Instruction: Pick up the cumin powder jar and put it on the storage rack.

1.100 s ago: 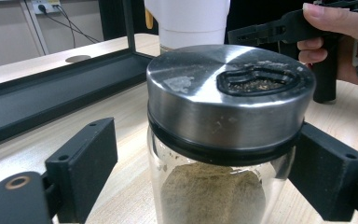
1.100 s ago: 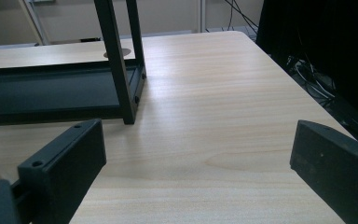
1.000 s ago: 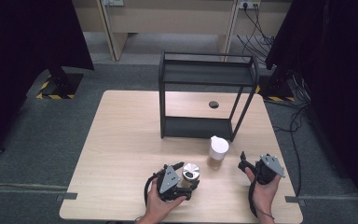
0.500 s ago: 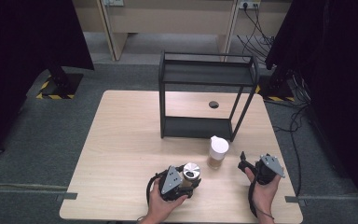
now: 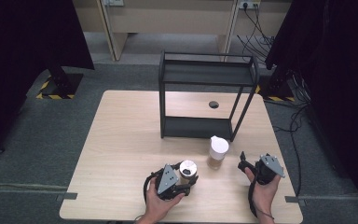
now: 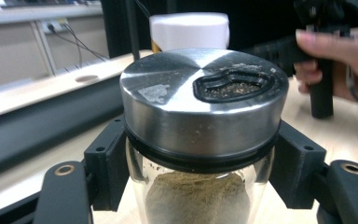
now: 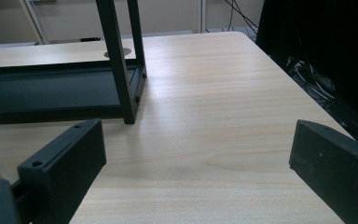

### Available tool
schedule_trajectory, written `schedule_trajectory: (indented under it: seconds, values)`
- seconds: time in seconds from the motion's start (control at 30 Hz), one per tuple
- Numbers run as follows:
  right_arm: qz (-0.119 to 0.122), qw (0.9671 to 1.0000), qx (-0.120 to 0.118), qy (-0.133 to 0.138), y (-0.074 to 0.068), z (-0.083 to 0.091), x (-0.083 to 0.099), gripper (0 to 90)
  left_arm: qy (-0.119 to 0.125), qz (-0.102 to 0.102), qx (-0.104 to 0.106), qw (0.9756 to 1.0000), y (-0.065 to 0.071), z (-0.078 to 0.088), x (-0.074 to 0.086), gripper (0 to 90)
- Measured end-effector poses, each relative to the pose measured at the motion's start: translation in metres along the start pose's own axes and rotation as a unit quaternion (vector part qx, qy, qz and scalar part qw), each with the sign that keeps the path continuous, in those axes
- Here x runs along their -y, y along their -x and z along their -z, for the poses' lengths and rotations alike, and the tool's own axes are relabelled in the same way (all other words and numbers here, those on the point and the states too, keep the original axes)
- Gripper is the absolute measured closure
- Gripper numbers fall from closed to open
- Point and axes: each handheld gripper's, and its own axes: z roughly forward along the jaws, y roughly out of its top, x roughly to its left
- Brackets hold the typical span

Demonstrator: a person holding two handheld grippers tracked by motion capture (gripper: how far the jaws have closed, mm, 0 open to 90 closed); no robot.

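Powder-filled jar (image 6: 200,140) in left gripper (image 6: 200,186)

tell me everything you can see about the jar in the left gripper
The jar is clear glass with a brushed metal lid that has a black-rimmed shaker opening. A brownish powder fills much of it. It stands upright near the table's front edge, clamped between the left gripper's jaws just below the lid.
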Motion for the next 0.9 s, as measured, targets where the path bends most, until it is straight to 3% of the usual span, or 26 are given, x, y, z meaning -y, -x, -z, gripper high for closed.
schedule_trajectory:
  seconds: [0.33,0.9]
  values:
    - [0.003,1.0000,0.001,0.000,-0.001,0.000,0.000,3.8,0.045,-0.002,-0.029,0.9986,0.000,0.018,-0.012,31.0]
    - [0.004,1.0000,0.001,-0.001,-0.001,0.000,0.000,3.9,0.072,-0.012,-0.063,0.9953,-0.001,0.028,-0.027,31.0]
